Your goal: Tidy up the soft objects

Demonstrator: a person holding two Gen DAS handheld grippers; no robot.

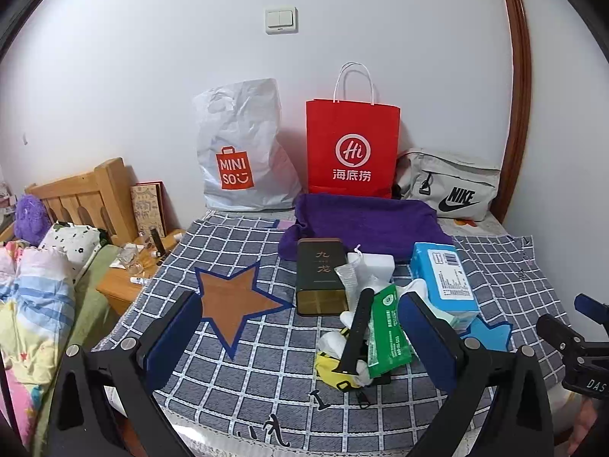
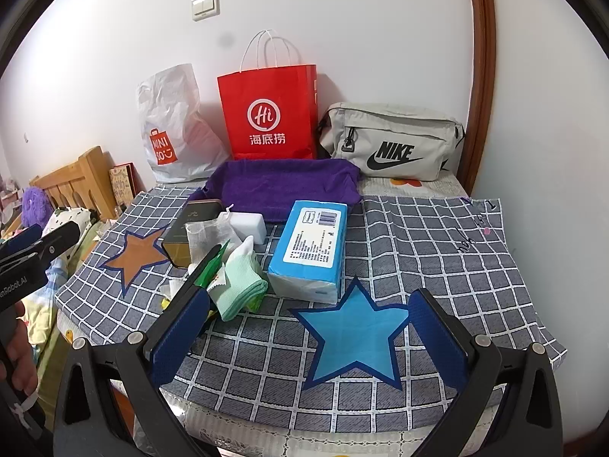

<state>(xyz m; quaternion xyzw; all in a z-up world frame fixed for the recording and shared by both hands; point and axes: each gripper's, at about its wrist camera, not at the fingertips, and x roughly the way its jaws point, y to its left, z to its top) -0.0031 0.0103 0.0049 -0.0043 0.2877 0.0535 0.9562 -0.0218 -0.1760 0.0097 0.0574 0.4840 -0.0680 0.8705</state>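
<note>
Both the left hand-held gripper [image 1: 300, 327] and the right hand-held gripper [image 2: 308, 327] are released and empty, so reaching into the crowded pile near the frame centre could knock the green socks [image 2: 239, 285] off the bed [image 2: 437, 251].

Two star patches [image 2: 356, 333] [image 1: 236, 299], three bags [image 2: 270, 114] [image 2: 171, 129] [image 2: 392, 143], one purple towel [image 2: 281, 184], one tissue pack [image 2: 310, 245].

Bedroom: wooden headboard [image 1: 82, 198], bedding [image 1: 34, 304].

white wall [image 1: 152, 76], light switch [image 1: 281, 19], perhaps a wooden headboard [image 1: 82, 194].
</note>
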